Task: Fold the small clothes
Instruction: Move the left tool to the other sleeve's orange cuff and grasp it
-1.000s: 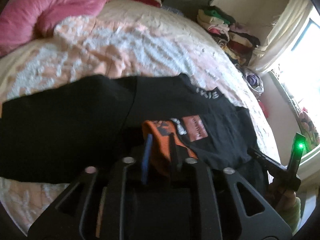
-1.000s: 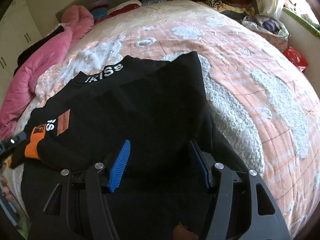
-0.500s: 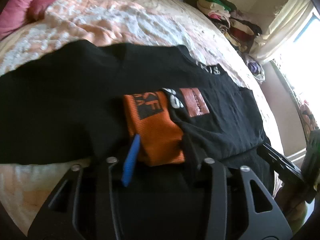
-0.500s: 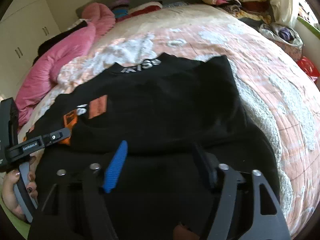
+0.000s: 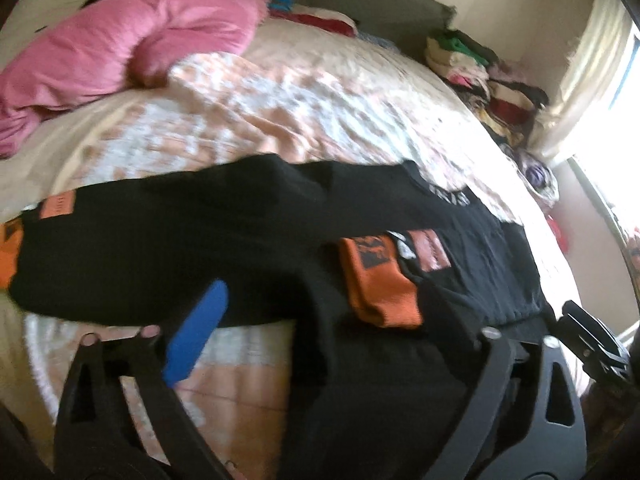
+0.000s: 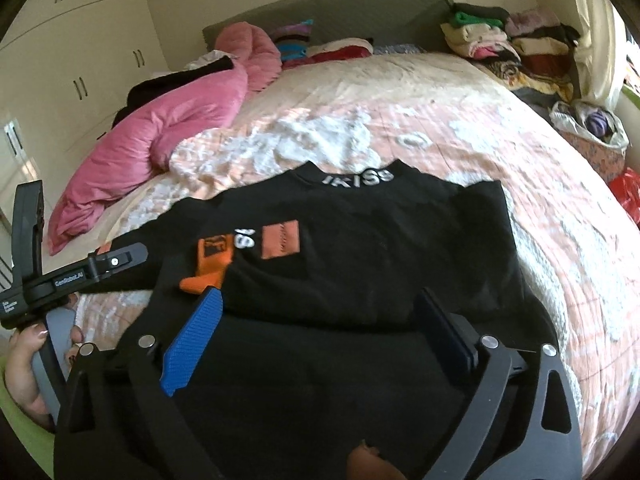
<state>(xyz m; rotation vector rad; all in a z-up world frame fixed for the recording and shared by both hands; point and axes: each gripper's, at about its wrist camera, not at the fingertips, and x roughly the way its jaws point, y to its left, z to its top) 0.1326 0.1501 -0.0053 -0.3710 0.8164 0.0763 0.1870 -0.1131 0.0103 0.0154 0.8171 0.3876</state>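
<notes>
A black sweatshirt [image 6: 360,264] with white collar lettering lies on the bed quilt [image 6: 440,120]. One sleeve is folded across its front, with the orange cuff [image 5: 380,284] [image 6: 208,268] beside an orange patch [image 6: 280,240]. The other sleeve stretches left to a second orange patch [image 5: 58,206]. My left gripper [image 5: 328,328] hovers over the lower hem with its jaws opening and no pad pressing cloth. It also shows at the left of the right wrist view, the left gripper [image 6: 80,276] held by a hand [image 6: 24,360]. My right gripper [image 6: 320,336] is opening above the black hem, holding nothing.
A pink duvet [image 6: 160,132] is bunched at the bed's far left. Stacks of folded clothes [image 6: 512,40] sit at the far right corner. A plastic bag [image 6: 592,124] and a red bag [image 6: 628,196] lie beside the bed. A white wardrobe [image 6: 80,60] stands on the left.
The left gripper let go of the orange cuff, spread wide and drew back to the left. The cuff stays on the shirt front. The right gripper opened wider and pulled back upward.
</notes>
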